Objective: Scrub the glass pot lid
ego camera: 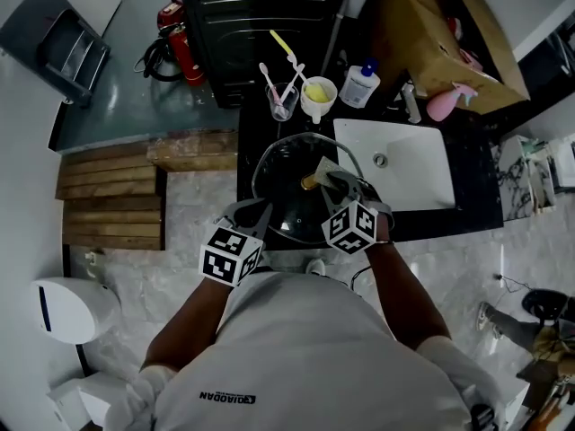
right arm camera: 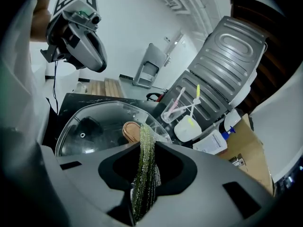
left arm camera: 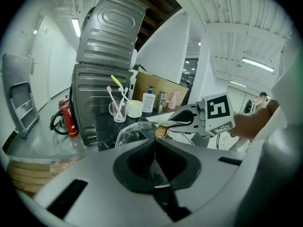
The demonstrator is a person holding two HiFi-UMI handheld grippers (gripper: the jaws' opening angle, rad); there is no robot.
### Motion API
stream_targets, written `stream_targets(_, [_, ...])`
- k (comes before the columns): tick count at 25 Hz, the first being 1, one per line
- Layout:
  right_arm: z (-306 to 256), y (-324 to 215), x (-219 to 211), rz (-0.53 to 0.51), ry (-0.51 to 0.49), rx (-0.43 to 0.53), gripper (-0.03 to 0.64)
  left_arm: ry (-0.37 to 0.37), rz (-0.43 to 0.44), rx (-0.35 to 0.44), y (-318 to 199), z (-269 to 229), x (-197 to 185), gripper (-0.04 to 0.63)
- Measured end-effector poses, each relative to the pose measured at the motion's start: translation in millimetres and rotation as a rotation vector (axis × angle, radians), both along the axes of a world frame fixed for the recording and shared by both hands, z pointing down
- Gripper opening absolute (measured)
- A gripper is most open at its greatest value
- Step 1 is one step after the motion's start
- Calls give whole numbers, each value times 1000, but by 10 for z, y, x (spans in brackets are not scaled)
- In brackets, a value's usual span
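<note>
The glass pot lid (ego camera: 286, 182) with a wooden knob (ego camera: 308, 183) stands tilted over the black counter, left of the sink. My left gripper (ego camera: 259, 212) is shut on the lid's near rim; in the left gripper view the lid (left arm camera: 134, 132) rises just beyond the closed jaws. My right gripper (ego camera: 331, 180) is shut on a green scouring pad (right arm camera: 144, 167), which stands on edge between the jaws. The pad's tip rests against the lid (right arm camera: 92, 124) beside the knob (right arm camera: 131, 131). The rim inside the left jaws is mostly hidden.
A white sink (ego camera: 400, 164) lies right of the lid. Behind it stand a glass with toothbrushes (ego camera: 282, 101), a white cup (ego camera: 317, 98), a soap bottle (ego camera: 361, 85), a pink spray bottle (ego camera: 447, 102) and a cardboard box (ego camera: 449, 43). A fire extinguisher (ego camera: 182, 50) and a wooden pallet (ego camera: 112, 196) are at left.
</note>
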State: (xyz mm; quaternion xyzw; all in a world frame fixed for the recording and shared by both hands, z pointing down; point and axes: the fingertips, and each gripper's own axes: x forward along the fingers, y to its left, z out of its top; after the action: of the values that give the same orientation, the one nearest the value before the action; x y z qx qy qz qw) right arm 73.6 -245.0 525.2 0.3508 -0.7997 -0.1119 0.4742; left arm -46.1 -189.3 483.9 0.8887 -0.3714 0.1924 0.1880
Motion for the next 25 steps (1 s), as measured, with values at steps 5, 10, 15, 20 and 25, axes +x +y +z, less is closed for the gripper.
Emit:
stream_targets(5, [11, -12, -75, 15, 47, -29, 89, 22, 9, -11, 15, -7, -78, 18])
stream_targets(10, [26, -9, -94, 10, 123, -24, 89, 43, -2, -33, 40, 38, -158, 18])
stream_targets(15, [40, 14, -143, -7, 168, -30, 89, 45, -2, -34, 56, 54, -195, 18])
stream_targets(20, [52, 68, -260, -35, 163, -40, 89, 53, -9, -35, 50, 65, -242, 18])
stream_targets(25, [54, 104, -346, -42, 156, -49, 89, 55, -8, -38, 47, 72, -269, 18])
